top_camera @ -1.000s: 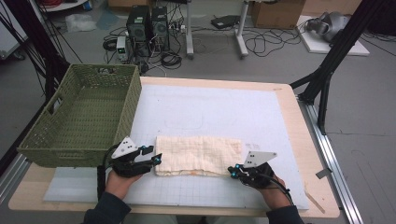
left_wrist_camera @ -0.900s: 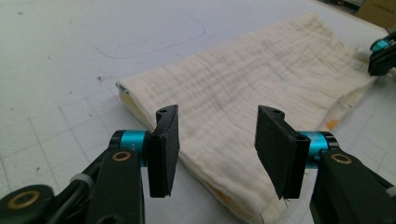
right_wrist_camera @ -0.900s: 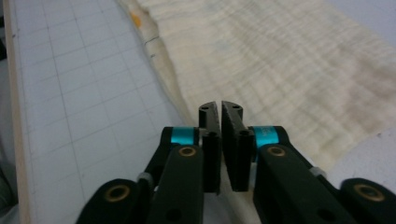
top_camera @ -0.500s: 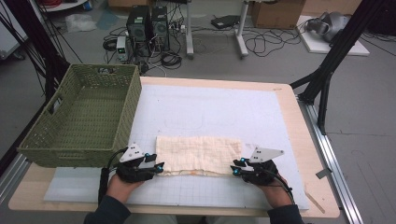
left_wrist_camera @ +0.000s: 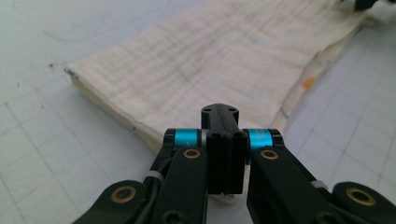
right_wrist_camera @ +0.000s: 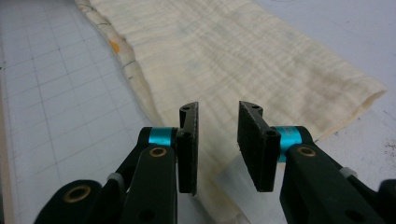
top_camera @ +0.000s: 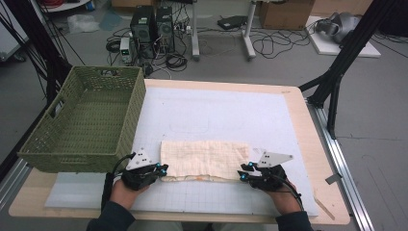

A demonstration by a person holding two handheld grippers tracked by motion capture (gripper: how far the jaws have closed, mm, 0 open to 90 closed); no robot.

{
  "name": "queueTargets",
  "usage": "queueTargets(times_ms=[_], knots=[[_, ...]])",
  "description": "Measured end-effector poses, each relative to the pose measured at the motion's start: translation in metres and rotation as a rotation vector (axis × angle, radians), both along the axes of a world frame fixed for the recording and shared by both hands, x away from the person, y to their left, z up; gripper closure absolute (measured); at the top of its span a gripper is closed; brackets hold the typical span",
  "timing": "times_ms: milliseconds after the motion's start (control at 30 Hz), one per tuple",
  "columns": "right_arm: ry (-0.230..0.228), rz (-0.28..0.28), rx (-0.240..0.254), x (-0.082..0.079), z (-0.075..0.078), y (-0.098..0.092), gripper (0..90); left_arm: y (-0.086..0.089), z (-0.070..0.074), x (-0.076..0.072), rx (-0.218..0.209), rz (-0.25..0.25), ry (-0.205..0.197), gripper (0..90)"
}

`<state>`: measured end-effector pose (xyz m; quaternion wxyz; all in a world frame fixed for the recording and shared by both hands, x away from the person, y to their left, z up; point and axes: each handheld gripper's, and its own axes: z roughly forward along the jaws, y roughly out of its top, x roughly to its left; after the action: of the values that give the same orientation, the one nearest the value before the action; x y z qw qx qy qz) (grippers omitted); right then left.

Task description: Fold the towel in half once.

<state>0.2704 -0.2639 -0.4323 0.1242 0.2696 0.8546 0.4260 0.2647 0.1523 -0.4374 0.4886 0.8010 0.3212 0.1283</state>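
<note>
Left gripper view puts my left tongs (left_wrist_camera: pixel 219 114) pressed fully together at the near left corner of the folded cream cloth (left_wrist_camera: pixel 219 60); their jaws have just been closing. I cannot tell from here whether any fabric is caught between the pads, since the cloth edge runs under them out of sight. In the right gripper view my right tongs (right_wrist_camera: pixel 218 122) stand spread, the near right corner of the cloth (right_wrist_camera: pixel 243 60) lying in the gap with neither pad pressing on it.

From above, the cloth (top_camera: pixel 204 160) lies flat on the white mat (top_camera: pixel 216 110), near the front edge of the table (top_camera: pixel 308 125), with my left tongs (top_camera: pixel 162 169) and right tongs (top_camera: pixel 244 172) at its two front corners. The green basket (top_camera: pixel 84 120) sits just beside it to the left.

My worry is an uneven lift. If I raise both hands now, only the left corner could come up and the fold would sag open on the right. If the left pads pinched just the top layer, or nothing, the layers would slide apart. The right jaws need to shut on every layer first.
</note>
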Motion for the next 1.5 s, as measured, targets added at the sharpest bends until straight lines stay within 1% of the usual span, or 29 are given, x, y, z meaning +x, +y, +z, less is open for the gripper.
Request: queueTargets(times_ms=[100, 167, 233, 267, 333, 367, 433, 500, 567, 633, 733, 767, 800, 833, 867, 900, 933, 967, 1000, 1067, 1100, 1133, 1200, 1233, 1300, 1333, 1400, 1467, 1500], knots=[[0.002, -0.001, 0.000, 0.000, 0.000, 0.000, 68.7, 0.004, 0.005, -0.001, -0.050, -0.004, -0.005, 89.6], [0.005, 0.000, 0.000, 0.000, 0.000, 0.000, 68.7, 0.007, 0.006, -0.001, -0.077, -0.007, 0.001, 89.6], [0.004, 0.004, -0.009, 0.000, -0.001, 0.001, 68.7, 0.010, 0.008, -0.002, -0.095, -0.009, 0.009, 89.6], [0.003, 0.004, -0.011, 0.000, -0.001, 0.001, 68.7, 0.011, 0.008, -0.003, -0.095, -0.009, 0.012, 89.6], [0.004, 0.001, -0.010, 0.000, -0.001, 0.000, 68.7, 0.012, 0.008, -0.006, -0.090, -0.014, 0.022, 89.6], [0.003, -0.001, -0.009, 0.000, -0.001, 0.000, 68.6, 0.013, 0.007, -0.007, -0.085, -0.019, 0.040, 89.6], [0.006, -0.007, -0.013, 0.000, -0.001, -0.001, 68.6, 0.014, 0.005, -0.008, -0.075, -0.019, 0.054, 89.7], [0.011, -0.005, -0.030, 0.000, -0.002, -0.001, 68.1, 0.016, 0.004, -0.009, -0.063, -0.014, 0.060, 89.7], [0.026, 0.007, -0.061, 0.001, -0.005, 0.002, 68.0, 0.017, 0.003, -0.009, -0.059, -0.009, 0.066, 89.7], [0.052, 0.011, -0.090, 0.002, -0.009, 0.004, 72.1, 0.017, 0.001, -0.008, -0.051, -0.008, 0.070, 89.7], [0.072, 0.025, -0.092, 0.003, -0.010, 0.003, 85.6, 0.017, -0.001, -0.008, -0.032, -0.008, 0.087, 89.7], [0.080, 0.030, -0.097, 0.002, -0.009, 0.002, 87.9, 0.016, -0.002, -0.008, -0.024, -0.009, 0.095, 89.7], [0.081, 0.033, -0.102, 0.002, -0.009, 0.001, 88.7, 0.016, -0.003, -0.008, -0.017, -0.012, 0.104, 89.7], [0.082, 0.037, -0.106, 0.002, -0.008, 0.001, 88.8, 0.015, -0.005, -0.008, 0.001, -0.019, 0.126, 89.6], [0.098, 0.040, -0.109, 0.002, -0.007, 0.000, 88.8, 0.015, -0.006, -0.008, 0.029, -0.021, 0.127, 89.6], [0.103, 0.039, -0.107, 0.002, -0.007, -0.002, 88.4, 0.014, -0.008, -0.008, 0.041, -0.017, 0.134, 89.5], [0.107, 0.041, -0.099, 0.002, -0.007, -0.003, 87.9, 0.014, -0.008, -0.008, 0.053, -0.016, 0.133, 89.4], [0.105, 0.040, -0.097, 0.002, -0.007, -0.003, 85.2, 0.013, -0.008, -0.008, 0.048, -0.005, 0.130, 88.8], [0.102, 0.039, -0.095, 0.002, -0.007, -0.003, 81.7, 0.014, -0.006, -0.007, 0.048, 0.007, 0.116, 85.1], [0.085, 0.037, -0.068, 0.002, -0.004, -0.003, 76.2, 0.014, -0.002, -0.005, 0.014, 0.050, 0.084, 69.1], [0.071, 0.023, -0.045, 0.002, -0.002, -0.004, 73.3, 0.014, 0.000, -0.003, -0.005, 0.069, 0.063, 59.2], [0.061, 0.015, -0.017, 0.002, 0.001, -0.005, 71.2, 0.014, 0.002, -0.001, -0.024, 0.079, 0.043, 56.5], [0.026, -0.008, 0.024, 0.003, 0.006, -0.006, 64.6, 0.012, 0.007, 0.006, -0.065, 0.094, 0.013, 56.1], [-0.001, -0.033, 0.047, 0.004, 0.009, -0.006, 60.4, 0.011, 0.009, 0.010, -0.076, 0.100, 0.008, 56.0], [-0.032, -0.075, 0.062, 0.007, 0.012, -0.005, 56.0, 0.006, 0.012, 0.019, -0.092, 0.120, -0.006, 57.7], [-0.049, -0.099, 0.060, 0.010, 0.014, -0.004, 54.9, 0.002, 0.013, 0.024, -0.086, 0.121, -0.013, 59.7], [-0.079, -0.137, 0.045, 0.017, 0.017, 0.000, 56.3, -0.007, 0.014, 0.039, -0.060, 0.129, -0.021, 64.2], [-0.099, -0.150, 0.033, 0.023, 0.019, 0.004, 61.5, -0.013, 0.013, 0.049, -0.034, 0.153, -0.025, 69.1], [-0.110, -0.153, 0.025, 0.026, 0.019, 0.006, 64.1, -0.017, 0.012, 0.054, -0.017, 0.172, -0.015, 72.0]])
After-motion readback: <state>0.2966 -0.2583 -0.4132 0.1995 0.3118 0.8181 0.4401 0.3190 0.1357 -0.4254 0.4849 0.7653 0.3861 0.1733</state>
